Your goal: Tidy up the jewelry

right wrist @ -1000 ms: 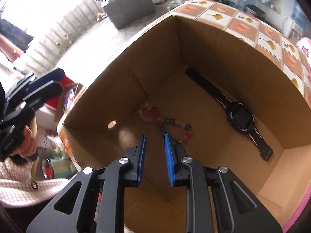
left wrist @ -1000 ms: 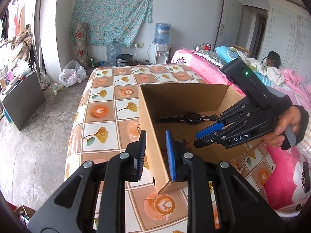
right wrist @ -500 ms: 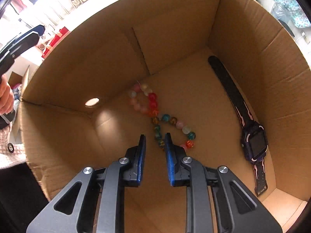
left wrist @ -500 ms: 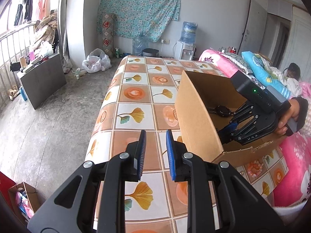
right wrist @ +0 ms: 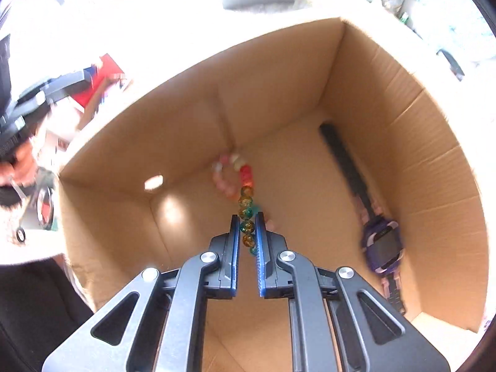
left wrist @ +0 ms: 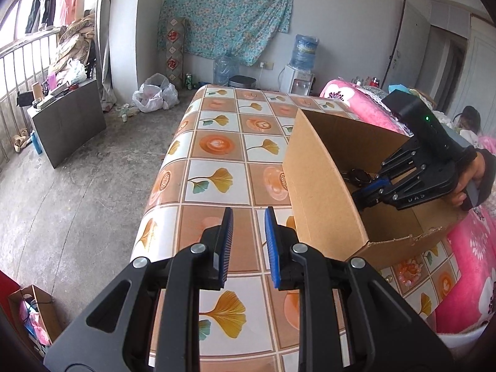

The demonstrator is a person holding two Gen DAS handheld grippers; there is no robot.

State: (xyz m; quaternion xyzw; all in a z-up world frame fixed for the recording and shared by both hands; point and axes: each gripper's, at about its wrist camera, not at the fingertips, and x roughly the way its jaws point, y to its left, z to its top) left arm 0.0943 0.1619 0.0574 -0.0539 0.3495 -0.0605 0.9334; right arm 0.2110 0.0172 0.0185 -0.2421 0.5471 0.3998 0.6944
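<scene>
While the right gripper point(right wrist: 247, 232) reaches down into the cardboard box point(right wrist: 403, 117), its blue pads point(right wrist: 236, 248) are clenched on a beaded bracelet point(right wrist: 245, 192), with amber and green beads pinched between them. From the pinch, the strand runs away toward the box's far wall, red beads first and then pale pink and white ones curling at the foot of that wall. A purple smartwatch point(right wrist: 383, 243) lies flat along the box floor near the right wall, its dark strap stretched toward the far corner. A small round hole shows in the left wall.

Seen from the left wrist, the right gripper point(left wrist: 365, 193) enters the box point(left wrist: 319, 186) from the right edge, held by a hand point(left wrist: 468, 183) in a dark sleeve, fingers angled downward below the rim. The left gripper point(left wrist: 246, 229) hovers over the table point(left wrist: 210, 145), beside the box's near left corner, released, with a clear gap between its blue pads and nothing in it.

The box sits at the right edge of the table, which wears an oilcloth of orange and white squares with ginkgo leaves. Pink floral bedding point(left wrist: 474, 263) lies beyond that edge. Farther off are a bare concrete floor, a water dispenser point(left wrist: 300, 71) against the wall, a teal flowered cloth point(left wrist: 229, 15) hung above, and a grey cabinet point(left wrist: 69, 124) by the railing.
</scene>
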